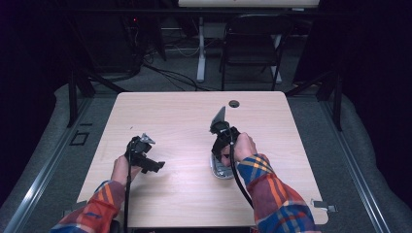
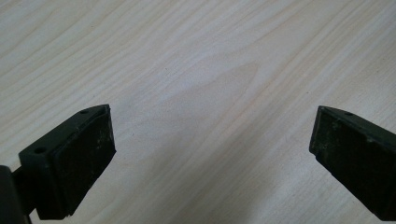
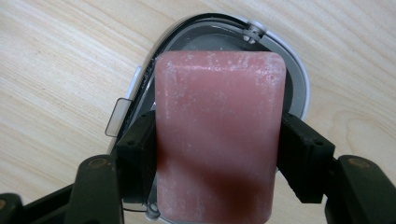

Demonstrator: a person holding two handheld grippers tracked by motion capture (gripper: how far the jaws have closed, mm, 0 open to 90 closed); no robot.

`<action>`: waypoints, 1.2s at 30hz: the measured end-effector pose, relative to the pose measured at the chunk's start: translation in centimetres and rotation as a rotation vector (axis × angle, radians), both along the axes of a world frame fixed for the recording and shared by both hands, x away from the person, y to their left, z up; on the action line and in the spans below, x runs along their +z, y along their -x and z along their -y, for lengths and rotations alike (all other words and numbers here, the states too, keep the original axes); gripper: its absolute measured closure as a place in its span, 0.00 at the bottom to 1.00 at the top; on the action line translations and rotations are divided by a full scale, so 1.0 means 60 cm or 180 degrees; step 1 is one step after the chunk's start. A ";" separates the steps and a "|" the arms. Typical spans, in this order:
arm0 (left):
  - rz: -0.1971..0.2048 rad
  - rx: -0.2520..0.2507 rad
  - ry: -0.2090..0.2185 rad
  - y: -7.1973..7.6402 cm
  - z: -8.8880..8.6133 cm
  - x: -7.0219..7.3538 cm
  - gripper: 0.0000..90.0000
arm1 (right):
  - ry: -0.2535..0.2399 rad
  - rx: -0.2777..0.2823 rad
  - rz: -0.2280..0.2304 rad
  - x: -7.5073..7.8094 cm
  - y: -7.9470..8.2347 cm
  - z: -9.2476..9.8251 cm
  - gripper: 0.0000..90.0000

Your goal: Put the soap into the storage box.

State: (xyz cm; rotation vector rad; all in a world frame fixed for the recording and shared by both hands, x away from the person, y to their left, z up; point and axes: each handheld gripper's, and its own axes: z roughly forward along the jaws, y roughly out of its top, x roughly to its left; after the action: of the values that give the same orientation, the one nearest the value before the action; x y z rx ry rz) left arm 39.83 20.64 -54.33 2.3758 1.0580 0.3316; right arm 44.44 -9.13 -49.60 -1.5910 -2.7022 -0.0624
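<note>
A pink soap bar (image 3: 218,135) sits clamped between the black jaws of my right gripper (image 3: 217,158), which is shut on it and points down. Just beneath the bar lies a grey oval soap case (image 3: 294,88) with a pale rim and a small clear latch at its left side; whether the bar touches it I cannot tell. In the high view the right gripper (image 1: 221,148) hangs over that case (image 1: 218,170) on the table, right of centre. My left gripper (image 1: 154,166) rests low at the table's left with jaws wide apart (image 2: 208,154), and bare wood lies between them.
The light wooden table (image 1: 175,116) has a round cable hole (image 1: 234,103) near its far edge. Beyond it stand a dark folding chair (image 1: 252,43) and a white desk leg (image 1: 201,48) with cables on the floor. Plaid sleeves enter from the bottom.
</note>
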 end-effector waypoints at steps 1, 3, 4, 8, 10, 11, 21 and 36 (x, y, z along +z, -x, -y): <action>0.0002 0.0002 -0.0007 0.000 0.000 0.000 0.00 | 0.0064 0.0023 -0.0050 0.001 -0.001 -0.001 0.40; 0.0007 0.0004 -0.0005 0.001 0.001 0.001 0.00 | 0.0018 -0.0048 -0.0006 -0.002 0.001 -0.002 0.40; 0.0007 0.0004 -0.0006 0.001 0.001 0.001 0.00 | 0.0021 -0.0052 -0.0011 -0.001 0.001 -0.001 0.40; 0.0007 0.0006 -0.0003 0.001 0.000 0.001 0.00 | 0.0016 -0.0070 -0.0009 0.002 0.002 0.001 0.41; 0.0008 0.0003 -0.0010 0.001 0.001 0.001 0.00 | -0.0015 -0.0131 0.0039 0.007 0.006 0.003 0.41; 0.0009 -0.0003 -0.0009 0.001 0.001 0.001 0.00 | 0.0001 -0.0079 -0.0003 0.012 0.005 0.005 0.41; 0.0001 -0.0017 -0.0004 0.001 0.002 0.001 0.00 | -0.0274 -0.0041 0.0274 0.047 0.017 0.033 0.39; 0.0002 -0.0031 -0.0017 0.002 0.003 0.000 0.00 | -0.0312 0.0314 0.0950 0.092 0.074 0.108 0.01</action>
State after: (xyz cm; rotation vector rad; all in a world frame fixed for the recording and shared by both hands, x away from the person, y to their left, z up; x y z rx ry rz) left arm 39.73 20.46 -54.31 2.3847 1.0461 0.3321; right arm 39.98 -15.58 -44.09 -1.5282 -2.9357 -0.4596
